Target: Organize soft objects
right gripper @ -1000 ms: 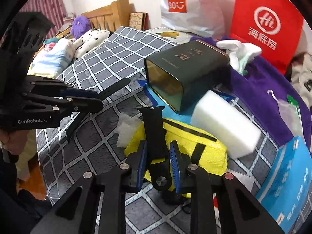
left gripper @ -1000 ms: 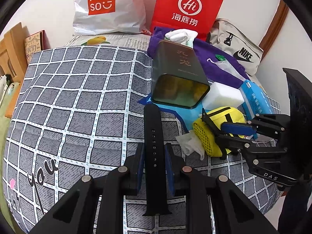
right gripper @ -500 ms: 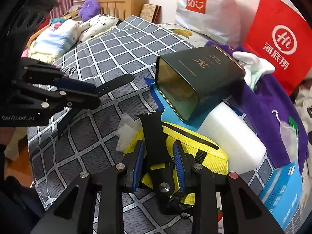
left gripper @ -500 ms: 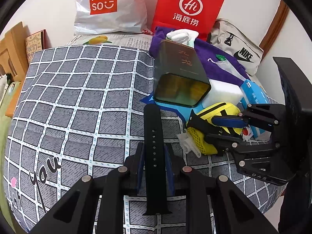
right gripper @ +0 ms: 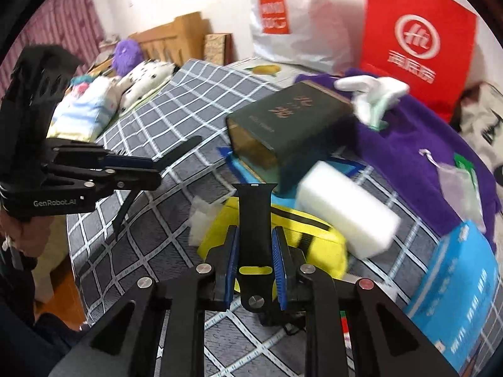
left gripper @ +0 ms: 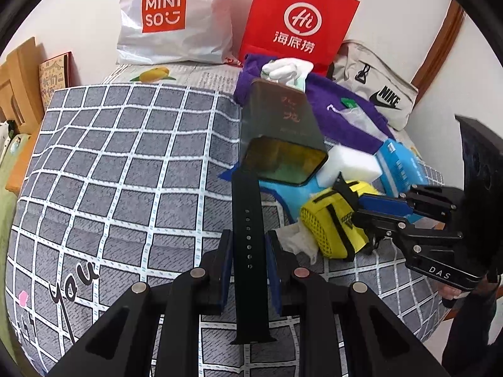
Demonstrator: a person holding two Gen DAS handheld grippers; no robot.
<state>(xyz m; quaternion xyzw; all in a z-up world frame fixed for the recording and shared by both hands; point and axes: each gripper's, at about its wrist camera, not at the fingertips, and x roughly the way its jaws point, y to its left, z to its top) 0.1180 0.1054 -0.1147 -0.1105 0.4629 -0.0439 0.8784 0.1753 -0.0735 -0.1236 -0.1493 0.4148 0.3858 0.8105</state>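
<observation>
Two black watch-strap halves, one clamped in each of my grippers above the checked bed cover (left gripper: 125, 163).
My left gripper (left gripper: 248, 251) grips the holed strap (left gripper: 248, 220) between its blue pads; my right gripper (right gripper: 255, 253) is closing on the short pin strap (right gripper: 253, 216), which sits between its pads over the yellow pouch (right gripper: 308, 235), beside the white sponge (right gripper: 345, 210) and dark tin (right gripper: 289, 122).

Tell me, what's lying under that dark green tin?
A blue sheet pokes out beneath the dark green tin, over the checked blanket. Anything further under it is hidden.
</observation>
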